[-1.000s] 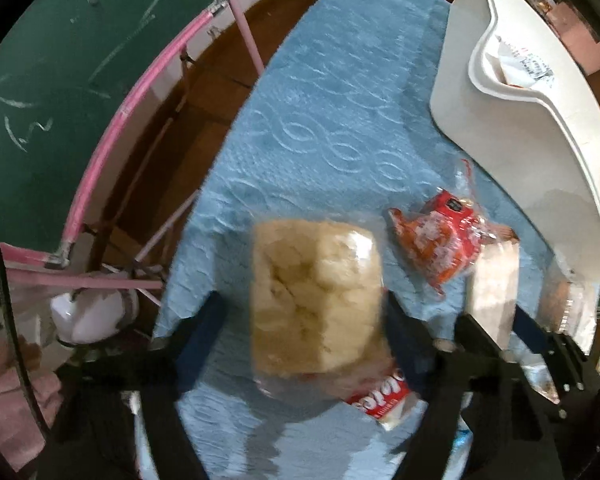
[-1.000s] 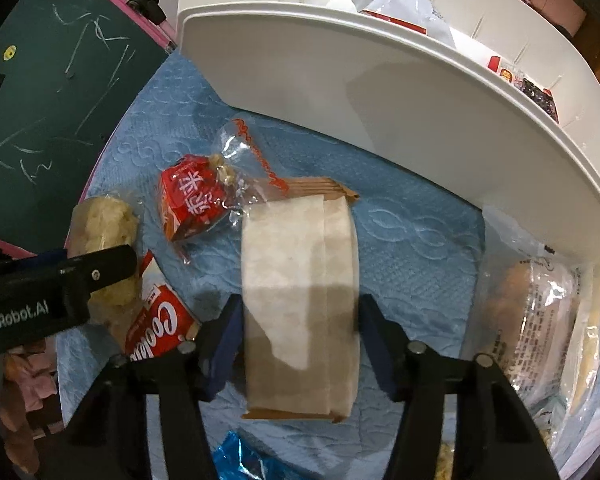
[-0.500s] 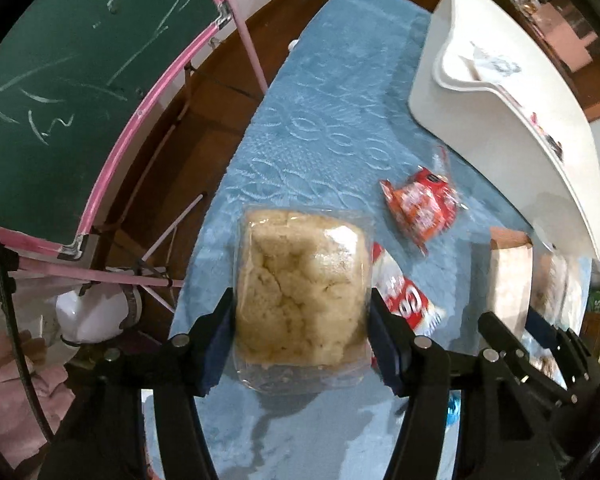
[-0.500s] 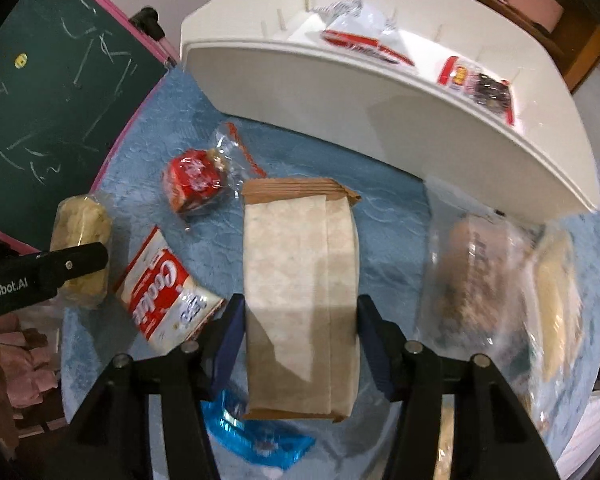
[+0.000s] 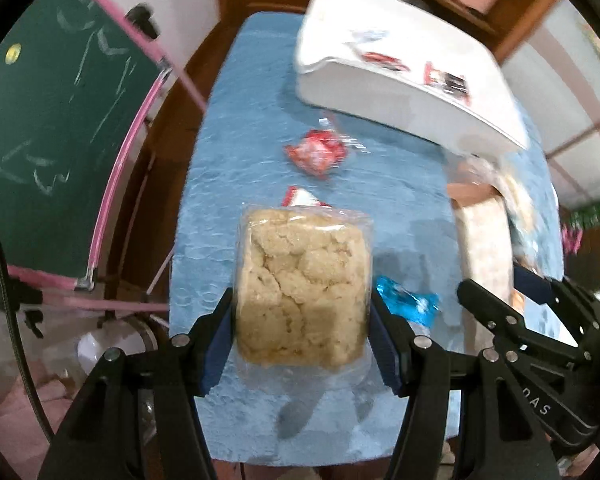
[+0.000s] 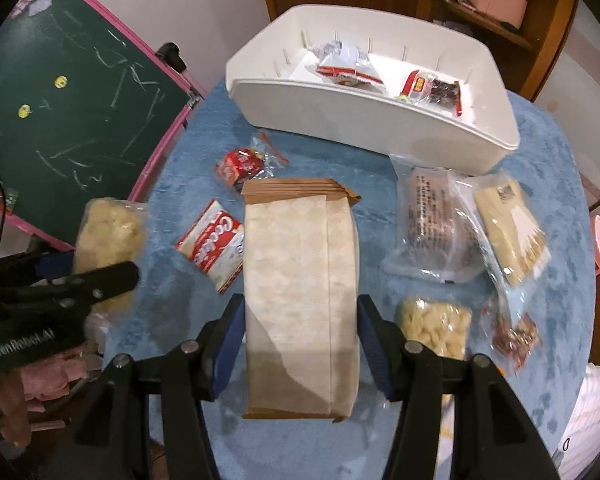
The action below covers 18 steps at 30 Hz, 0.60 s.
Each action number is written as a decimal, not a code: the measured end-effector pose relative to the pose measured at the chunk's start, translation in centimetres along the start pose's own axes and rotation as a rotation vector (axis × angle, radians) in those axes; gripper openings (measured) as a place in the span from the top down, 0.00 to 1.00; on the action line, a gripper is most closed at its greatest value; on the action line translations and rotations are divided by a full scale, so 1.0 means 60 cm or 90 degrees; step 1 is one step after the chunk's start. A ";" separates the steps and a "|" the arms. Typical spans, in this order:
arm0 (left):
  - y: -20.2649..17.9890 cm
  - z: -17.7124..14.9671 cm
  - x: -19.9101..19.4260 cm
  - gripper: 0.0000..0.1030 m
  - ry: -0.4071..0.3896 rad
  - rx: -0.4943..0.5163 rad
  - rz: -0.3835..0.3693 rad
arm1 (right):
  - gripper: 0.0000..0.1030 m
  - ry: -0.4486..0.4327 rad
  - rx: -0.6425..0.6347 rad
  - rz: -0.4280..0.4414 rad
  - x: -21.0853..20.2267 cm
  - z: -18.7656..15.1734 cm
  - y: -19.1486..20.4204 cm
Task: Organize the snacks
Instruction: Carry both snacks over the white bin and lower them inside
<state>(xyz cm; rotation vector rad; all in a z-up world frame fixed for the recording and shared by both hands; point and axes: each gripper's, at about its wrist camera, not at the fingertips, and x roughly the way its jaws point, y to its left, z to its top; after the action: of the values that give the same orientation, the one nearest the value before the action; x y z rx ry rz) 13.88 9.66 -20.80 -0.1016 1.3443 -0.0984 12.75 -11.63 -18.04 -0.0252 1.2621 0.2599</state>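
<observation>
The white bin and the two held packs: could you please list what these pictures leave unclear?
- Left wrist view: white bin contents, motion-blurred.
- Right wrist view: brown paper bag contents, opaque paper.
- Left wrist view: red-and-white pack label, covered by clear crumbly pack.

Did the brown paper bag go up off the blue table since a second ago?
Yes. The brown paper bag rose: the white plastic bin and blue table cover look farther below now.
</observation>
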 end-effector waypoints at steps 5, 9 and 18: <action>-0.053 0.004 -0.054 0.42 -0.047 0.080 -0.001 | 0.46 -0.043 0.012 0.001 -0.057 -0.005 0.001; -0.078 0.015 -0.091 0.42 -0.085 0.113 0.001 | 0.46 -0.086 0.029 -0.010 -0.102 0.000 -0.012; -0.128 0.053 -0.158 0.42 -0.147 0.158 -0.011 | 0.46 -0.167 0.046 -0.026 -0.182 0.030 -0.043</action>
<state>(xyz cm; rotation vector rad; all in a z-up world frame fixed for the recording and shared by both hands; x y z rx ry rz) 14.78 3.32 -9.96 0.0835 1.0924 -0.2603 11.91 -15.78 -7.54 0.0438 1.0083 0.1750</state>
